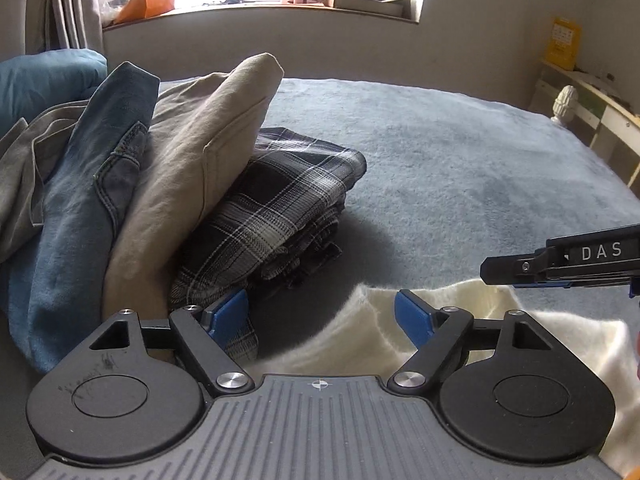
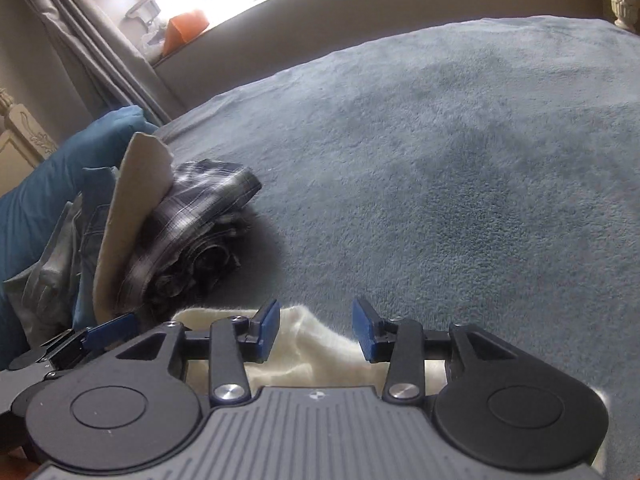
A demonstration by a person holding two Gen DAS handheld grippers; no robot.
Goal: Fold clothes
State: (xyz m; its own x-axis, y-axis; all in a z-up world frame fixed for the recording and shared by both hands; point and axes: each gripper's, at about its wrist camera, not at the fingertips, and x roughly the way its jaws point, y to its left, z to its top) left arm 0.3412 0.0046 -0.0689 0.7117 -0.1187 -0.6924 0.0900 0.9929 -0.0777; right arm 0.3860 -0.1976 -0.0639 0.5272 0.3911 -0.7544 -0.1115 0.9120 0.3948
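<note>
A white fluffy cloth (image 1: 404,344) lies on the blue-grey blanket (image 1: 440,160) at the bed's near edge. My left gripper (image 1: 320,316) hangs open just above the cloth's left part, with nothing between its blue pads. From the right, a finger (image 1: 520,266) of my right gripper reaches in over the cloth. In the right wrist view my right gripper (image 2: 317,328) is open over the white cloth (image 2: 304,344), and its jaws are empty. One blue pad (image 2: 112,330) of the left gripper shows at the lower left.
A leaning stack of folded clothes stands to the left: plaid shirt (image 1: 280,200), beige garment (image 1: 200,152), denim (image 1: 100,184), grey piece (image 1: 24,168). A blue pillow (image 1: 40,80) lies behind. A windowsill with clutter (image 1: 260,4) lies beyond the bed, with the bed frame (image 1: 600,120) at right.
</note>
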